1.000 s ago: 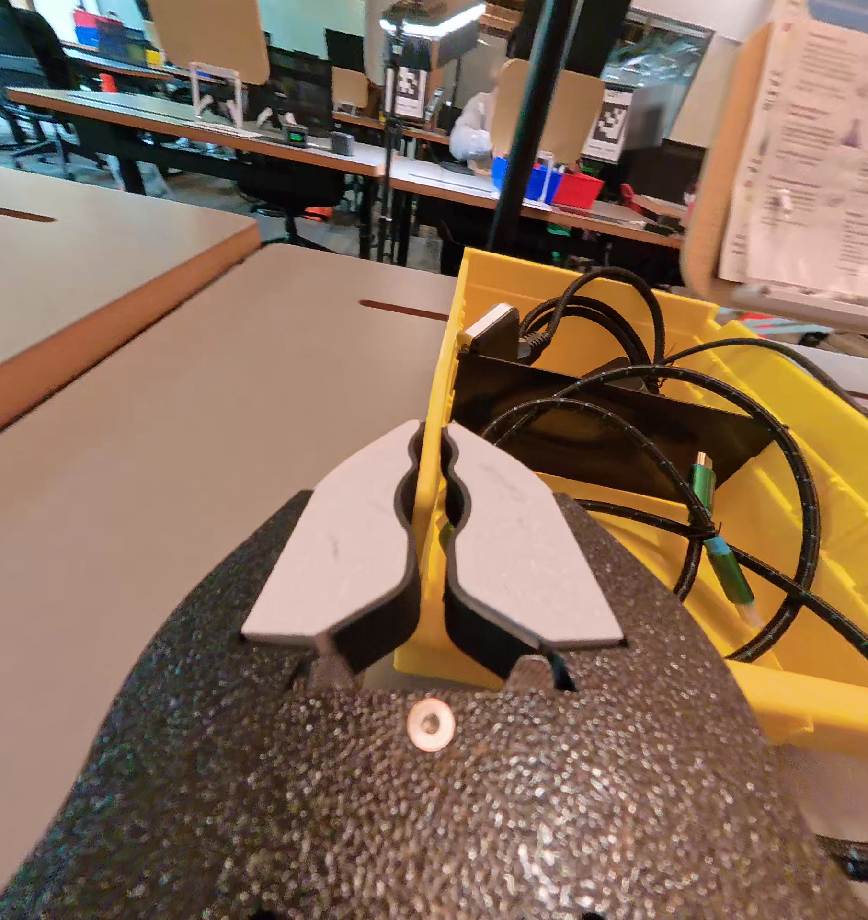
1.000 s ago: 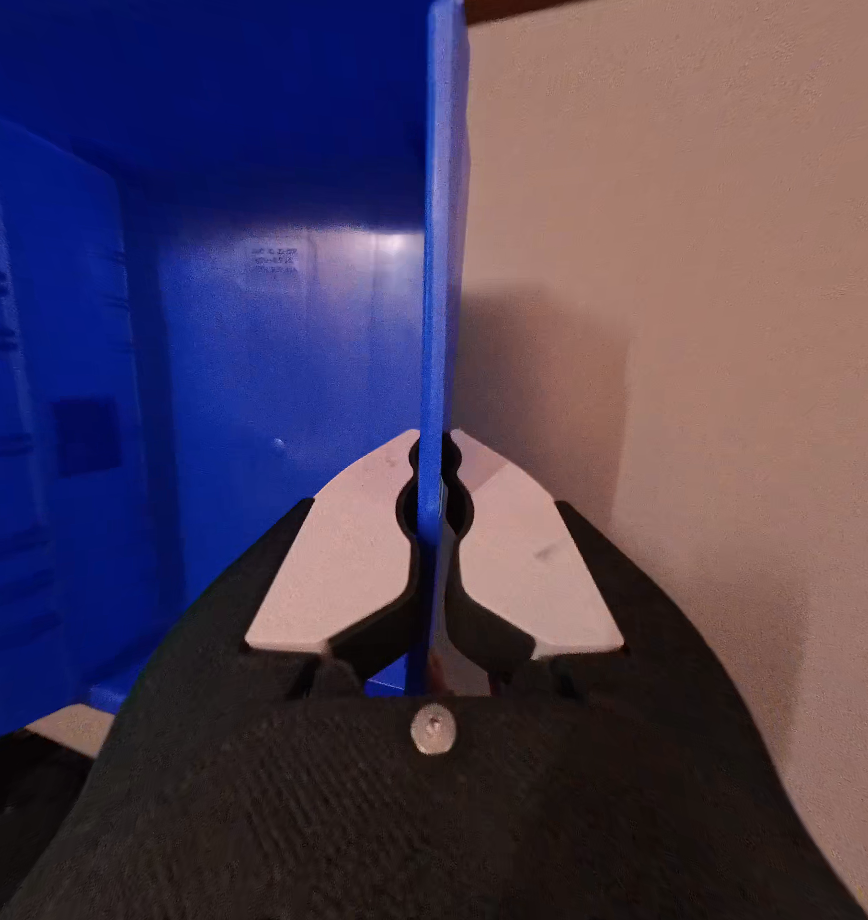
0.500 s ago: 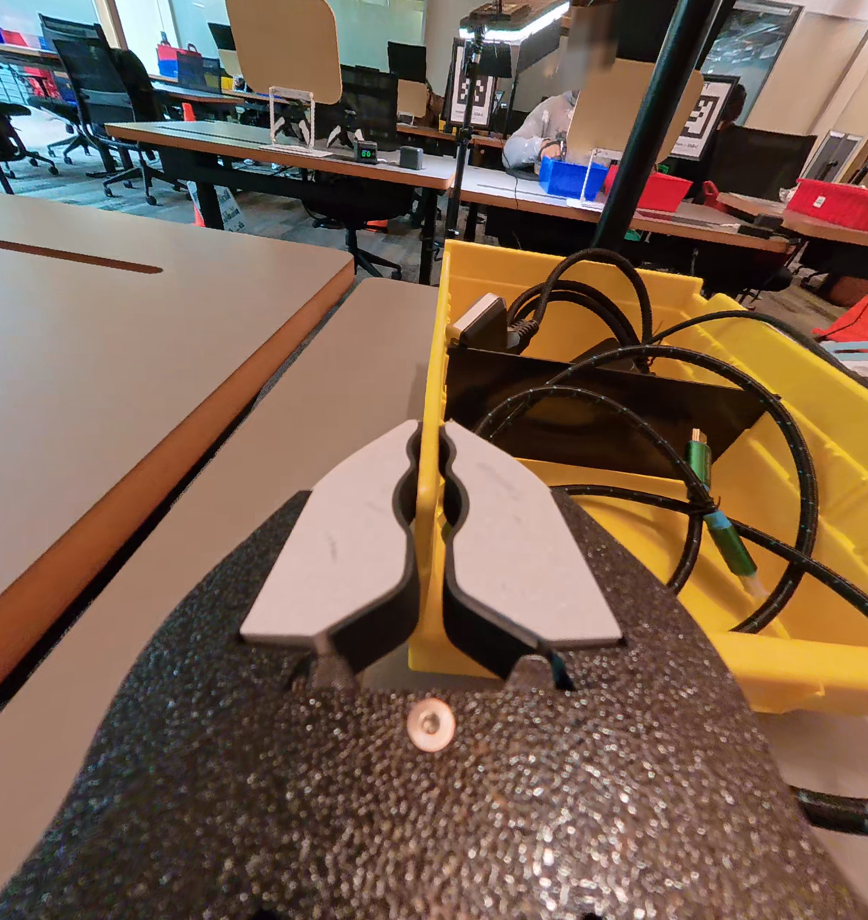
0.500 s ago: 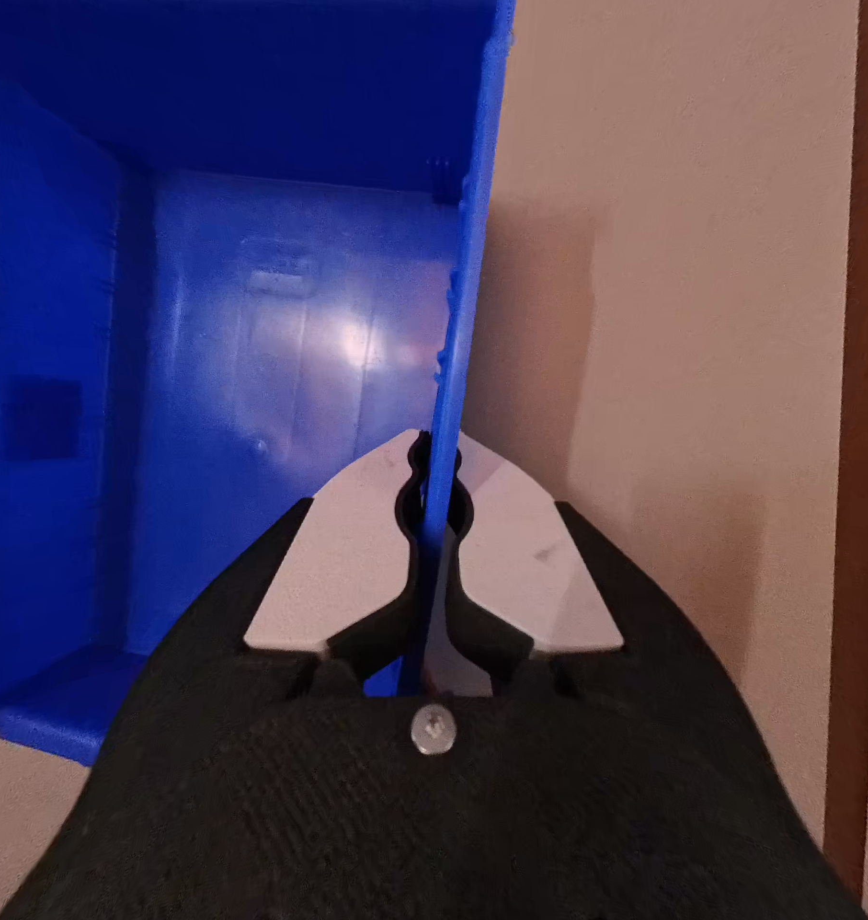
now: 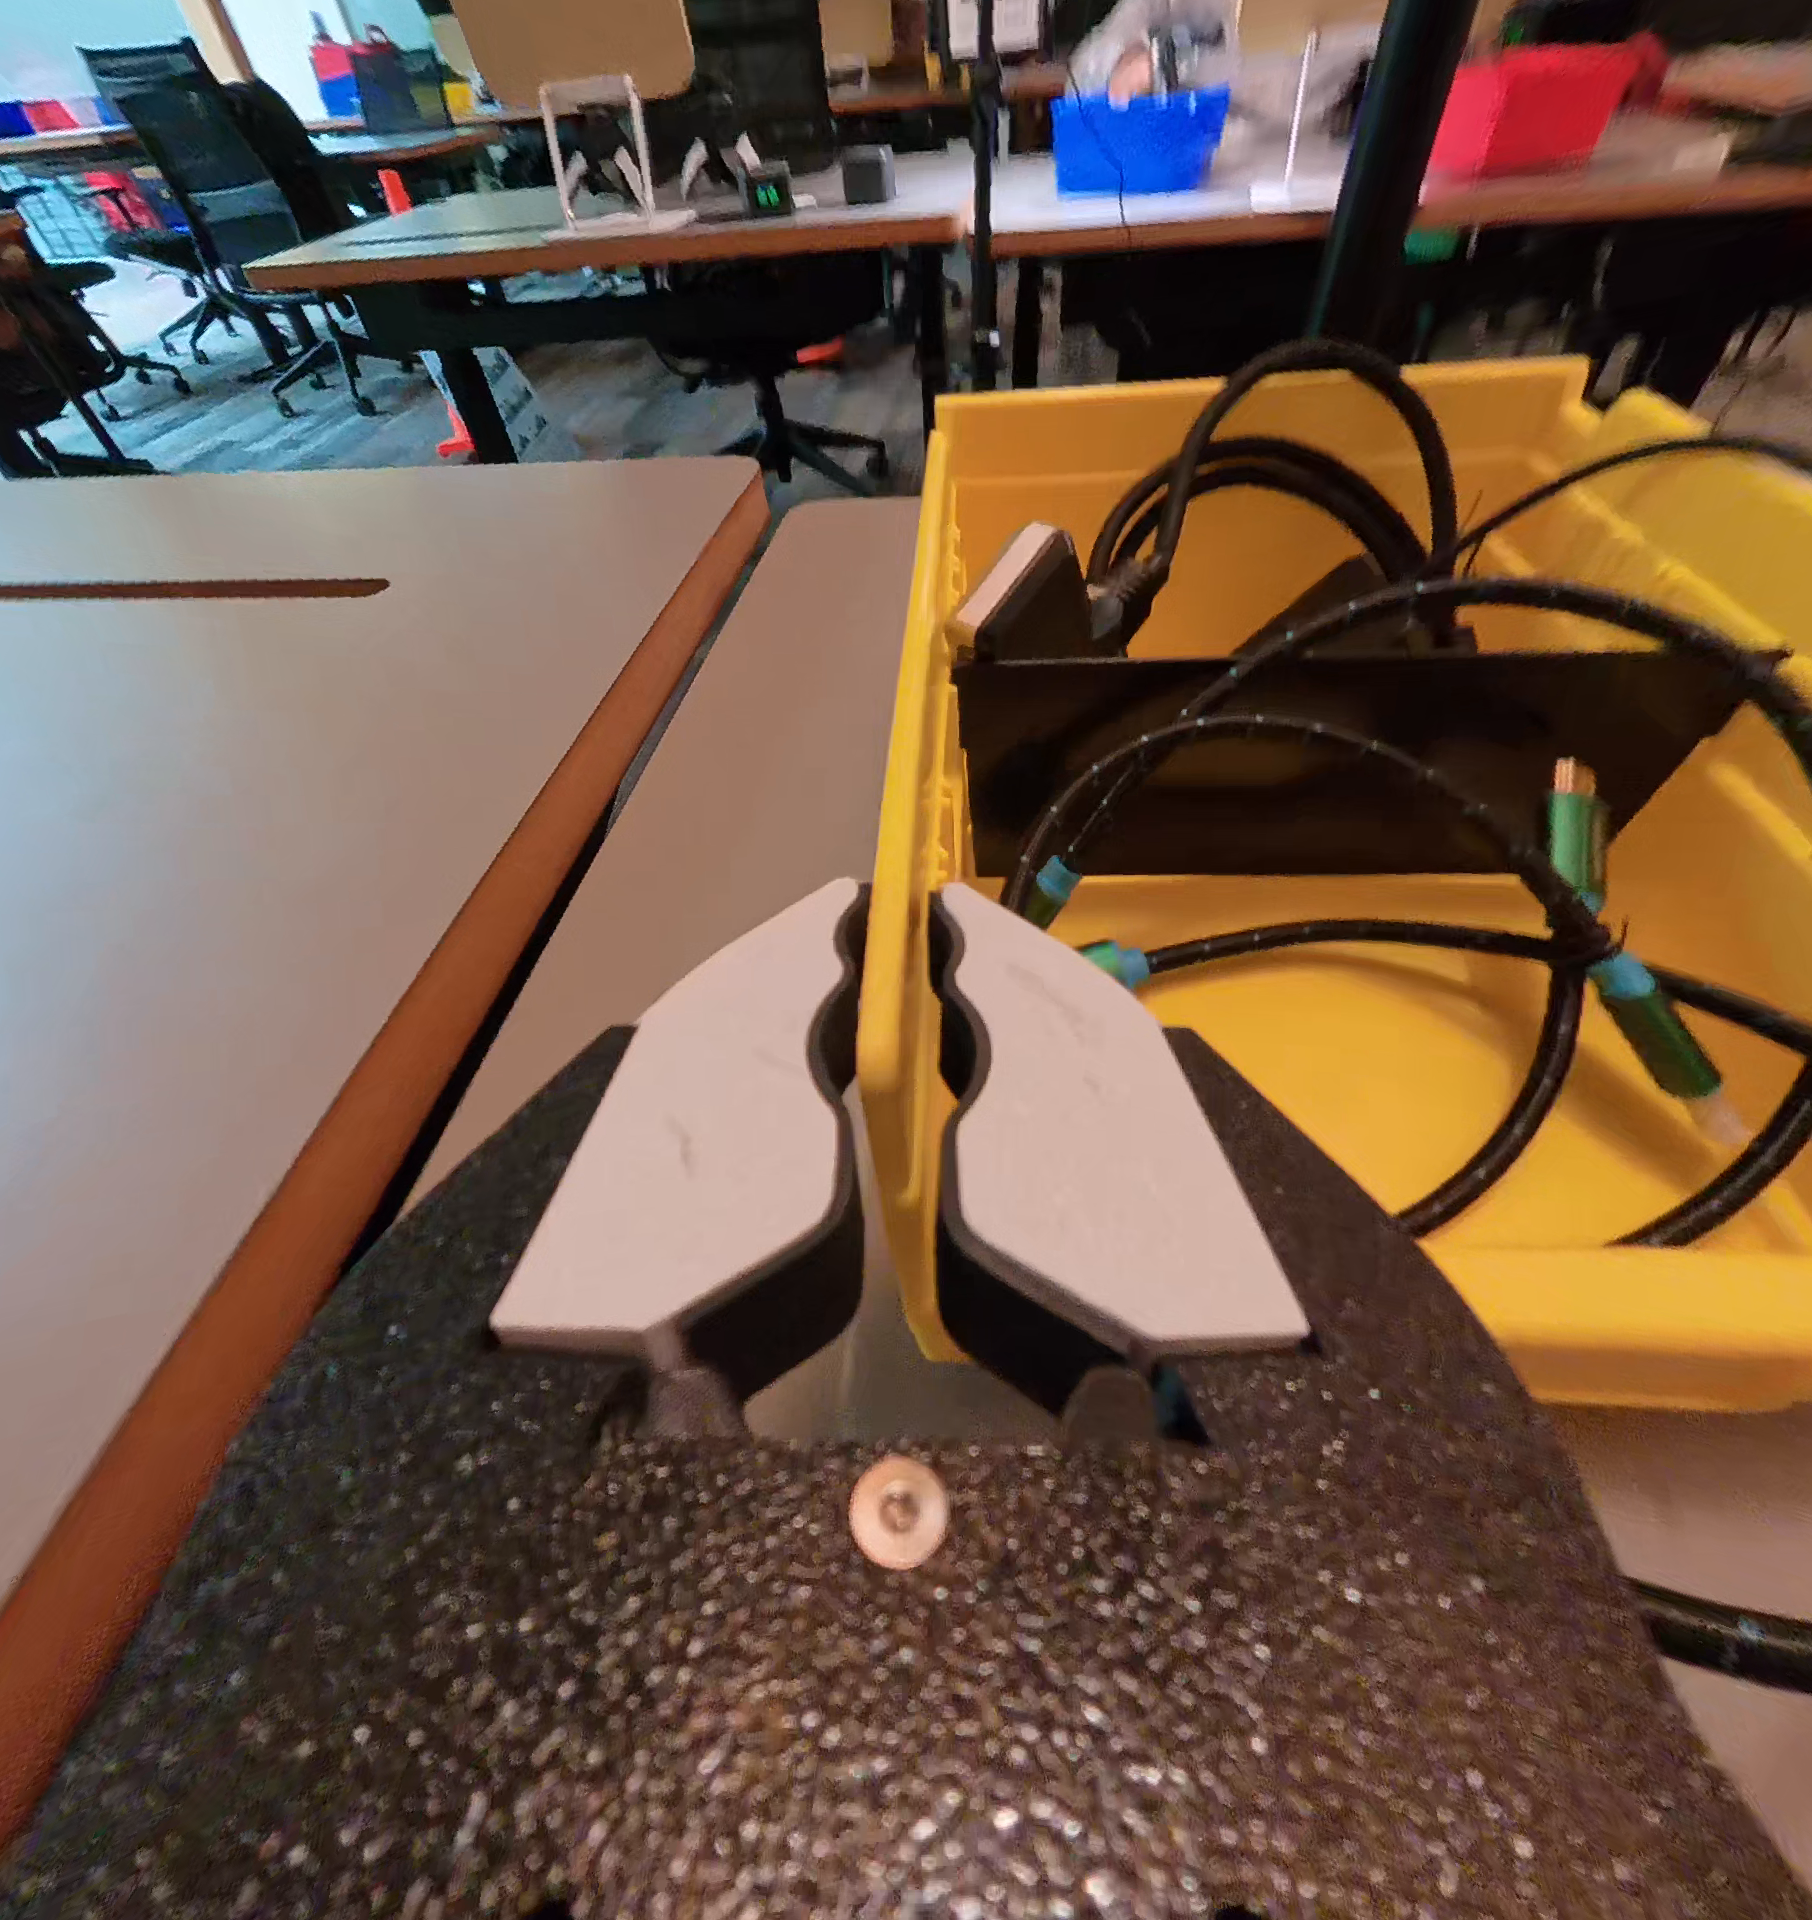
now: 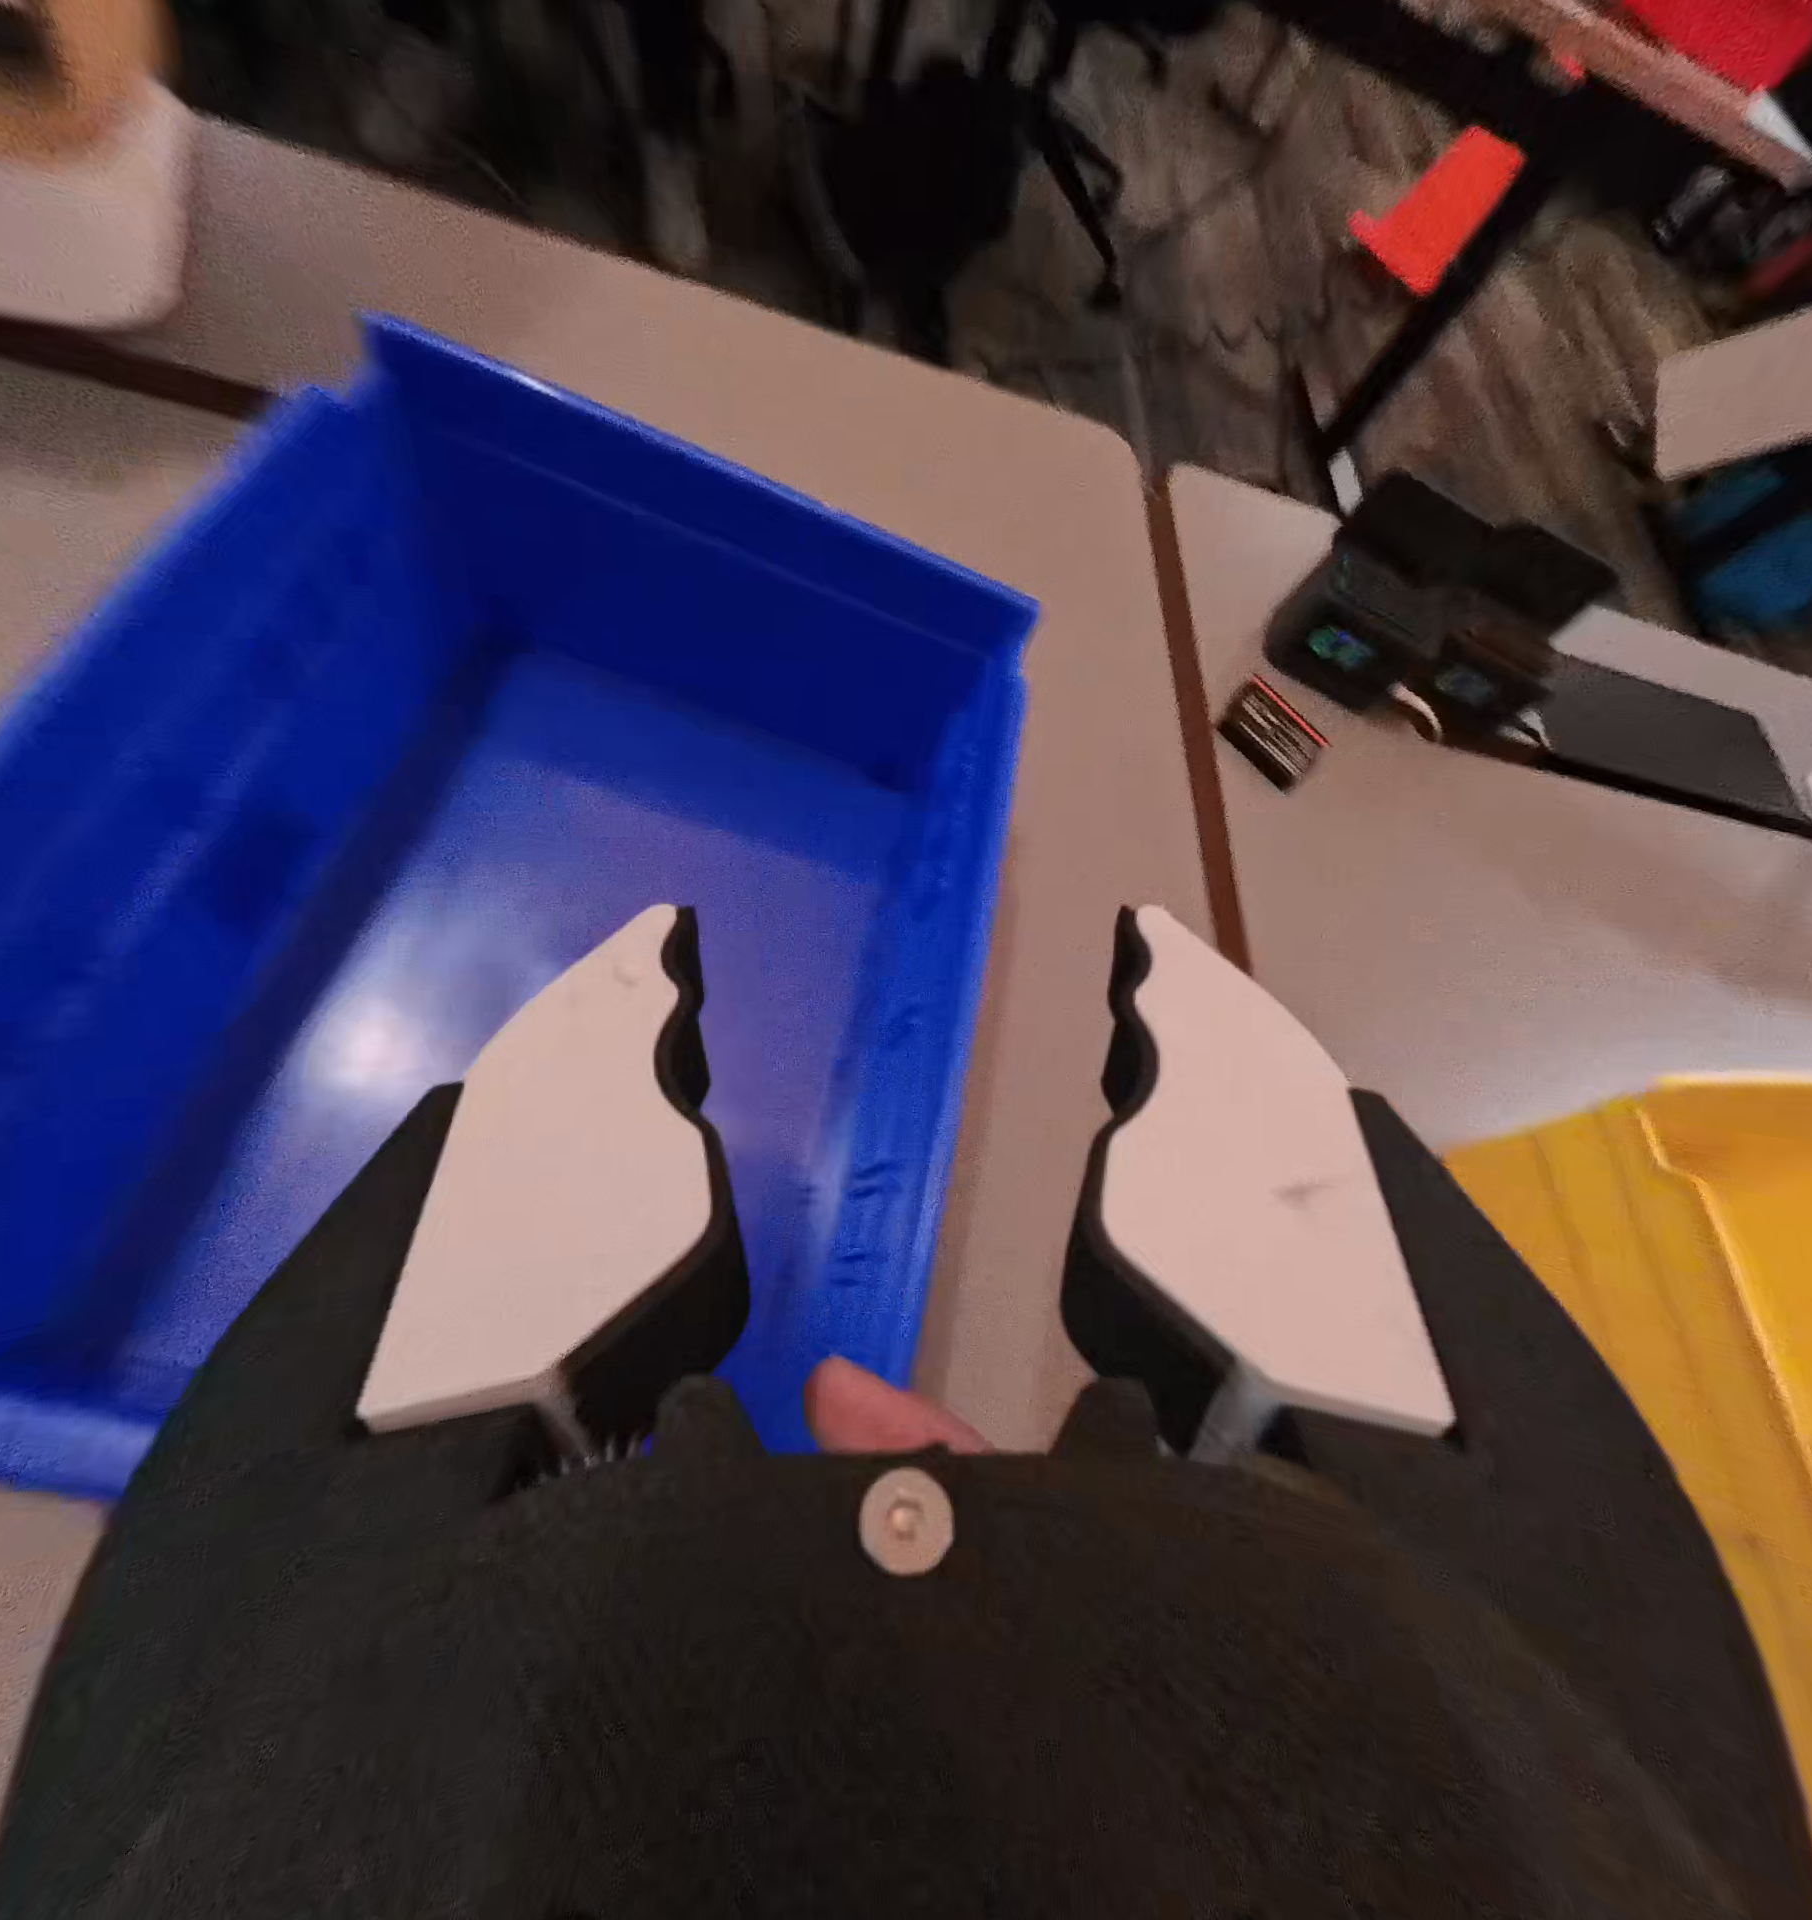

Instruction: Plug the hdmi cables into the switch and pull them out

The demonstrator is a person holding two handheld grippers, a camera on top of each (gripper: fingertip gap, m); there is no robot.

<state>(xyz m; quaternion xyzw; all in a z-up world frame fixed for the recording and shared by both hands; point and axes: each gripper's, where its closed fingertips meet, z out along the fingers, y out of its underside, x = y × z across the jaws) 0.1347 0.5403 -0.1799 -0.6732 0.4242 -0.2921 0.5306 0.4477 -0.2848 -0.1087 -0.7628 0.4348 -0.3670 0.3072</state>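
Note:
My left gripper is closed around the left wall of the yellow bin, and its jaws stand only slightly apart. The bin holds black braided HDMI cables with green plugs. A small switch box leans behind a black divider with a cable plugged into it. My right gripper is wide open and empty. It is above the right wall of an empty blue bin. A corner of the yellow bin shows at the right of the right wrist view.
Both bins stand on a grey table, and a second table abuts it on the left. A loose cable lies outside the yellow bin. Small devices sit on the neighbouring table. A fingertip shows between my right jaws.
My right gripper has let go of the blue bin's wall, opened wide and lifted back. My left jaws have widened slightly on the yellow wall, and the view has swung left.

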